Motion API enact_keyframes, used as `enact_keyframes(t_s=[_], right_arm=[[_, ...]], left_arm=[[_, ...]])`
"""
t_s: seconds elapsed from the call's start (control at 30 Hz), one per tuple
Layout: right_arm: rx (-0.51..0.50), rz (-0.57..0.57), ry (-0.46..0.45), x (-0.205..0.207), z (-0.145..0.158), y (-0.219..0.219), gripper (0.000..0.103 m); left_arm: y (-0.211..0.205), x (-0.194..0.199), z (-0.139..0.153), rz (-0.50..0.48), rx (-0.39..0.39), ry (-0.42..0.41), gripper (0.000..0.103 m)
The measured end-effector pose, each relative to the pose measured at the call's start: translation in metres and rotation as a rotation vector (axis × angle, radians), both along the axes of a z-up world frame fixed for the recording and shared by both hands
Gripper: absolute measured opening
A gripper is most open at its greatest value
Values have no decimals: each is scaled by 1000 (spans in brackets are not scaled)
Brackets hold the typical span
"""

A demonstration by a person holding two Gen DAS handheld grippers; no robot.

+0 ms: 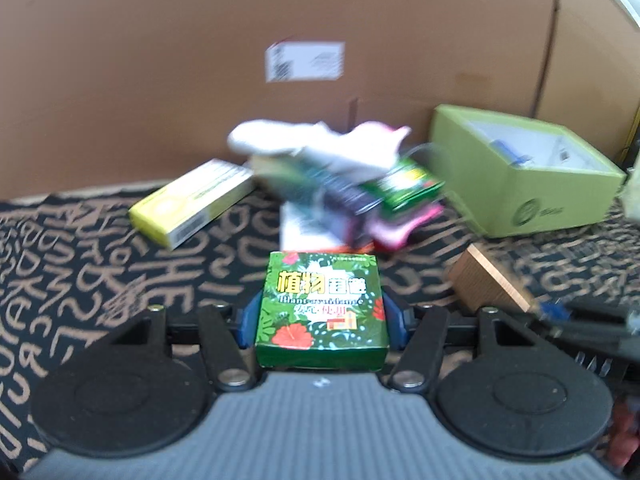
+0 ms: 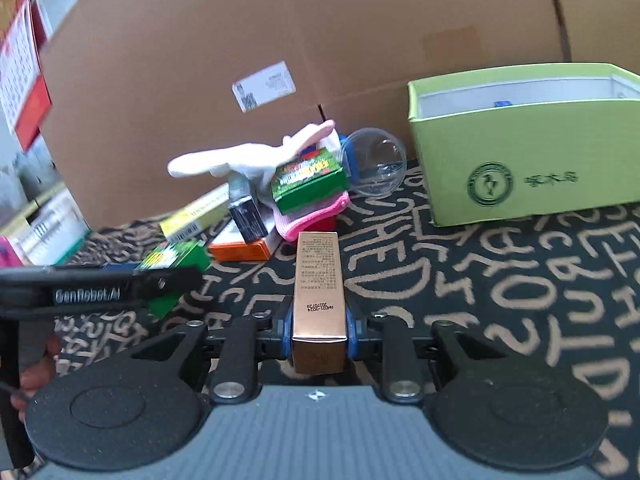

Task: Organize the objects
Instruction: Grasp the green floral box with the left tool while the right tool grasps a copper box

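Items lie inside open green bin (image 2: 532, 168), too blurred to name

Pile of objects (image 1: 340, 184) motion-blurred, green open box (image 2: 532, 148) cut off at right edge

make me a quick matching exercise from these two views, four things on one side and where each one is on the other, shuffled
Things:
1. green floral box
2. copper carton
3. clear plastic cup
4. white glove

Places:
A. draped on top of the pile
B. in the right hand-held gripper
C. lying on its side beside the lime green box
D. in the left hand-held gripper

Pairs: 1-D, 2-B, 3-C, 4-A
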State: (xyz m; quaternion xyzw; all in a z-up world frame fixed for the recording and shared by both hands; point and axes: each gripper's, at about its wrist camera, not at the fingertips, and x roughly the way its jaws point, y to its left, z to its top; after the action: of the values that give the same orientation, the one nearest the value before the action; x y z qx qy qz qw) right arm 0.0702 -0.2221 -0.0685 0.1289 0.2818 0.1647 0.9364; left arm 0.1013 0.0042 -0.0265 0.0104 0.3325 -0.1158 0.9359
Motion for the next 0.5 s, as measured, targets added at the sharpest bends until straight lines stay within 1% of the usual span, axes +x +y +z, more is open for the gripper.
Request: enact_keyframes(t_s=[0.17, 0.37, 0.5], right_arm=[[36, -45, -63, -19, 19, -27, 28], [18, -139, -180, -28, 51, -70, 28], [-22, -229, -238, -23, 68, -98, 28]], left_arm=[[-31, -8, 29, -89, -35, -53, 59], [-82, -3, 59, -203, -74, -103, 60], [-119, 9, 76, -256, -107, -108, 60]])
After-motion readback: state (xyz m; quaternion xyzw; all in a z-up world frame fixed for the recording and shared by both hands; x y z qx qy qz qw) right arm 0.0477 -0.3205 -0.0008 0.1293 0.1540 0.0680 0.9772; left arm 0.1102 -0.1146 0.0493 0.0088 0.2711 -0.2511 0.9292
